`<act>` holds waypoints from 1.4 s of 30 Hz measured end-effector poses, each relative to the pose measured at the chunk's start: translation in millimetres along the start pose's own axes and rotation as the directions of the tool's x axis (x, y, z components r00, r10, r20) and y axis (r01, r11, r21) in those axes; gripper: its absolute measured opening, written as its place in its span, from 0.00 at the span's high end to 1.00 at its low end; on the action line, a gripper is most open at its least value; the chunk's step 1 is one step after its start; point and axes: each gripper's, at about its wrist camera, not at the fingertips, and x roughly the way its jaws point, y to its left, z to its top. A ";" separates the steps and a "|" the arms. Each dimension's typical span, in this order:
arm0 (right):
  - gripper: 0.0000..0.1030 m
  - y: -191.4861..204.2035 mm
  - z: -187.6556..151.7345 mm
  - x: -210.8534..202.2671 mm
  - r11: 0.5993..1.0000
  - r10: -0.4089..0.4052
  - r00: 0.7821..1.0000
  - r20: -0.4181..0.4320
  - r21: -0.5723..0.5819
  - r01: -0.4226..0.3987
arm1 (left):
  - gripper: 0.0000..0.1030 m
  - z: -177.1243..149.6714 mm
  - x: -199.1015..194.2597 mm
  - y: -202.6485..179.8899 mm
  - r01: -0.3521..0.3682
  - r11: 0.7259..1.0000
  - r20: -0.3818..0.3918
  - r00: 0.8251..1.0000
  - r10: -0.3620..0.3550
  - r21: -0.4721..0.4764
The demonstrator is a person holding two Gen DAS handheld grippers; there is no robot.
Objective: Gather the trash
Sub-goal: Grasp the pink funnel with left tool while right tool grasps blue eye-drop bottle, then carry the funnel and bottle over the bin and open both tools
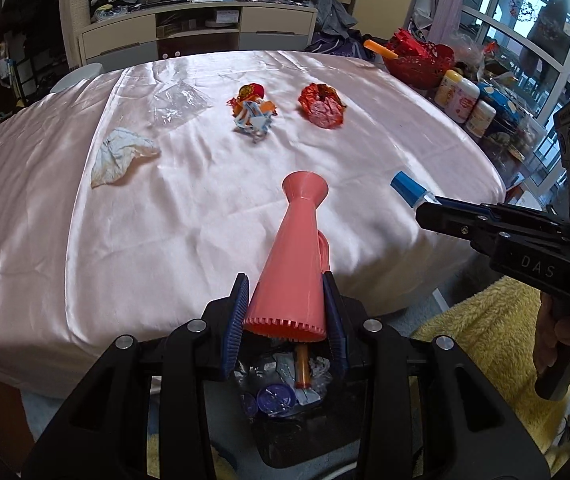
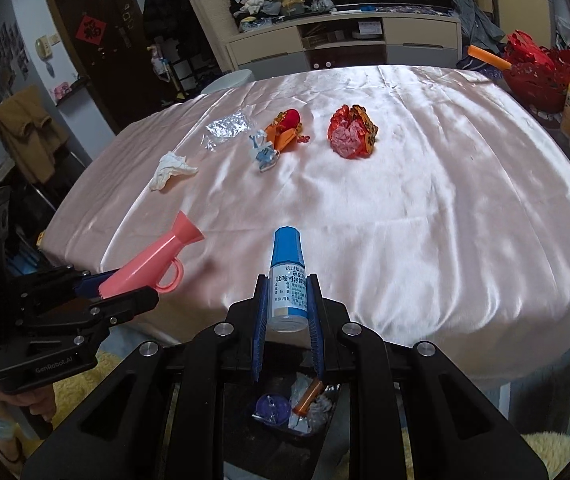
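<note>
The left gripper (image 1: 289, 312) is clamped on the wide, toothed base of a pink plastic horn (image 1: 299, 248), its flared mouth pointing out over the table edge. The right gripper (image 2: 287, 312) is closed on the lower body of a small blue-capped bottle (image 2: 287, 276) — pads on the printed label, cap forward. Both hang just off the near edge of the table, above a dark bin (image 2: 285, 412) that already holds wrappers, a purple lid and an orange tube.

The horn looks hollow, stiff and light; its smooth taper could slide forward out of the pads, so the ridged base is the sound place to hold it. The bottle is rigid, round and slick, likely light, and best pinched mid-body as it is.

Out on the pink satin cloth (image 1: 205, 208) four pieces remain: a crumpled tissue (image 1: 119, 156), a clear plastic wrapper (image 1: 177, 104), a blue-and-orange wrapper bundle (image 1: 253, 114) and a red foil wrapper (image 1: 321, 106). All are soft, crushable and nearly weightless — pinch each at a raised fold, minding the loose, slippery cloth beneath.
</note>
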 end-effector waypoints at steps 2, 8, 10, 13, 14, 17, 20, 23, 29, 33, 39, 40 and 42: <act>0.81 -0.3 -12.1 -5.8 1.000 0.001 1.000 0.004 0.014 -0.001 | 0.66 -11.6 -3.5 -7.3 0.014 1.000 -0.002 1.000 -0.014 0.001; 0.81 0.2 -47.0 -10.7 0.999 -0.004 1.000 -0.003 0.041 0.005 | 0.66 -51.2 4.3 -18.9 0.047 0.999 -0.053 0.998 -0.047 0.005; 0.81 1.6 -57.5 -7.6 0.999 -0.001 1.000 -0.020 0.045 0.001 | 0.66 -66.2 10.8 -20.1 0.054 0.999 -0.081 0.995 -0.055 -0.003; 0.81 -0.8 -71.4 0.9 0.998 0.001 0.999 -0.049 0.056 0.002 | 0.66 -88.2 21.9 -21.8 0.051 0.999 -0.122 0.991 -0.052 -0.012; 0.81 -1.1 -75.6 3.6 0.998 -0.001 0.998 -0.059 0.063 0.004 | 0.66 -94.5 25.5 -22.1 0.047 0.999 -0.133 0.990 -0.049 -0.015; 0.81 -1.5 -86.3 15.1 0.997 -0.003 0.996 -0.091 0.080 0.010 | 0.66 -111.4 35.7 -19.8 0.032 0.999 -0.166 0.985 -0.037 -0.030; 0.81 0.9 -92.1 27.0 0.997 0.007 0.993 -0.119 0.083 0.003 | 0.66 -115.6 41.0 -21.0 0.022 0.999 -0.181 0.983 -0.026 -0.025; 0.81 4.4 -97.2 38.1 0.998 0.001 0.989 -0.147 0.065 0.008 | 0.66 -117.8 48.1 -22.3 0.026 0.999 -0.201 0.979 -0.030 -0.025; 0.80 -0.7 -100.3 43.7 0.996 0.027 0.985 -0.171 0.087 -0.012 | 0.66 -122.8 58.0 -17.4 0.005 1.000 -0.246 0.969 -0.012 -0.030; 0.80 4.0 -101.3 48.3 0.997 0.043 0.981 -0.191 0.069 -0.030 | 0.66 -122.9 60.0 -16.2 0.008 0.999 -0.260 0.966 -0.017 -0.035; 0.78 5.4 -100.8 51.7 0.996 0.051 0.980 -0.194 0.079 -0.036 | 0.56 -125.0 60.2 -11.4 0.016 0.998 -0.262 0.965 -0.029 -0.053; 0.77 4.3 -100.7 51.6 0.996 0.046 0.980 -0.191 0.083 -0.030 | 0.50 -125.1 59.7 -10.1 0.011 0.998 -0.260 0.965 -0.026 -0.057; 0.71 1.9 -100.9 51.0 0.996 0.038 0.982 -0.187 0.091 -0.022 | 0.44 -124.9 57.8 -9.2 0.005 0.998 -0.254 0.967 -0.021 -0.064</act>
